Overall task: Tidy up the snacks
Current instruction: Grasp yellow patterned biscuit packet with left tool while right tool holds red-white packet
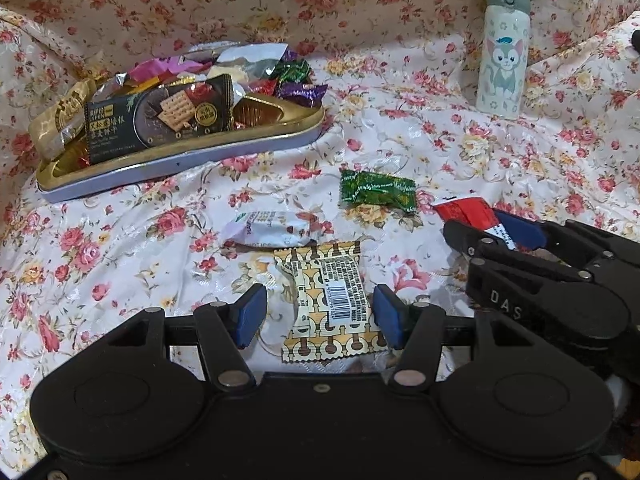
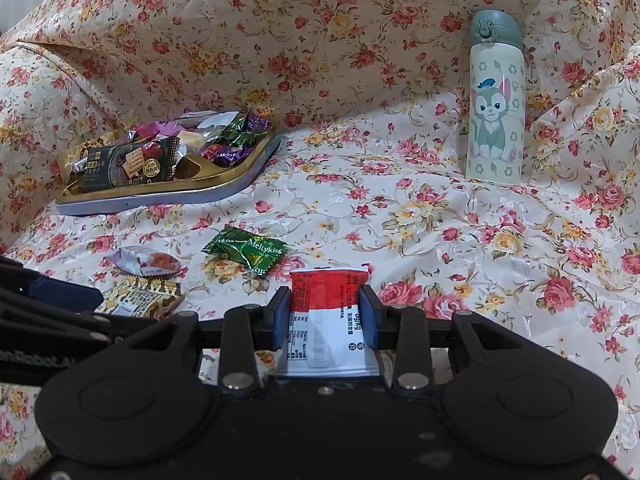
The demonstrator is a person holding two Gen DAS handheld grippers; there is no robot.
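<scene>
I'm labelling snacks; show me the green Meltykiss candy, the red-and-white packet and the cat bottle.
green Meltykiss candy [image 2: 246,251]: right wrist view, wrapper middle.
red-and-white packet [image 2: 326,320]: right wrist view, packet middle.
cat bottle [image 2: 496,120]: right wrist view, cat picture.

Cloth [image 2: 400,208]: floral woven fabric, faint sheen, creased. Tray [image 1: 180,160]: metal, glossy gold inside, matt lilac rim wall. Green candy [image 2: 248,250]: crinkled shiny foil. Gold patterned packet [image 1: 328,300]: glossy film (barcode label matt). Red-and-white packet [image 2: 328,320]: smooth plastic film. Bottle [image 2: 496,112]: smooth satin body, matt plastic lid.
</scene>
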